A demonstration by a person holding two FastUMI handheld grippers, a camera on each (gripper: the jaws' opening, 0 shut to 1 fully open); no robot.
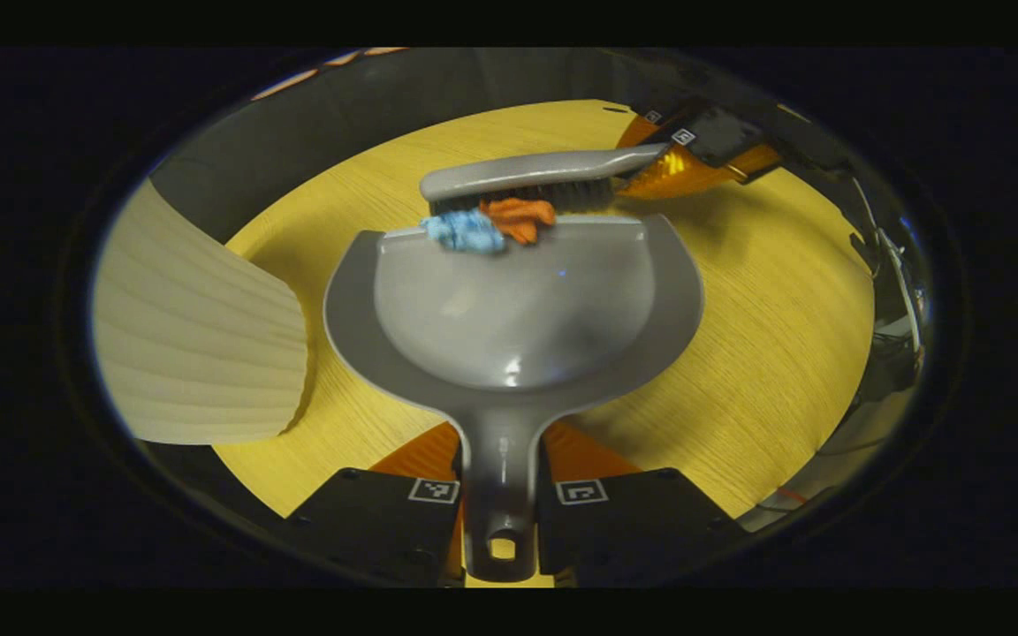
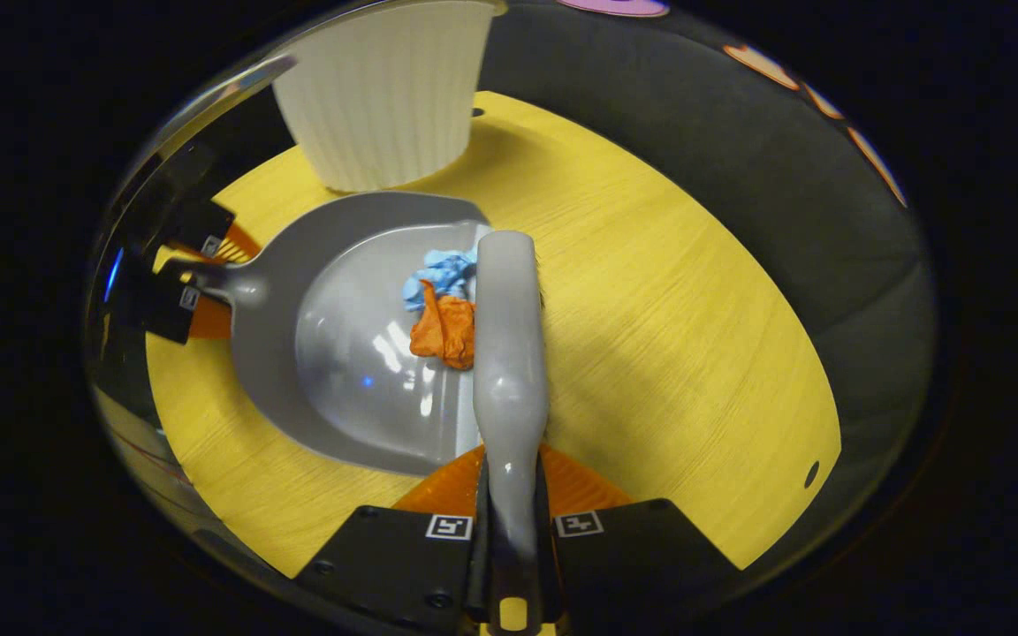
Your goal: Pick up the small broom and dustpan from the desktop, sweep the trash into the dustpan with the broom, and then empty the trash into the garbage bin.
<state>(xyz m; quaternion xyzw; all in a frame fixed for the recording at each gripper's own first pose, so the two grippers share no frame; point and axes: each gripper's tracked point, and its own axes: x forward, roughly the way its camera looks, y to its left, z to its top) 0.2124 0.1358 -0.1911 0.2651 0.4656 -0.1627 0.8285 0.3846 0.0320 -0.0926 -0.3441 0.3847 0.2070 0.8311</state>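
L gripper (image 1: 502,495) clamped dustpan (image 1: 513,305) handle; R gripper (image 2: 513,521) clamped broom (image 2: 509,353); blue wad (image 1: 465,231) & orange wad (image 1: 520,216) at dustpan lip.

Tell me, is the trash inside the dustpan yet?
Partly in. The blue scrap and orange scrap sit just over the dustpan's front lip, against the broom.

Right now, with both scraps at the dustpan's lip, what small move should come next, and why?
Probably a short further stroke of the broom toward the dustpan's handle. The blue scrap and orange scrap sit at the front lip against the bristles, not yet deep in the pan, so lifting toward the bin could spill them.
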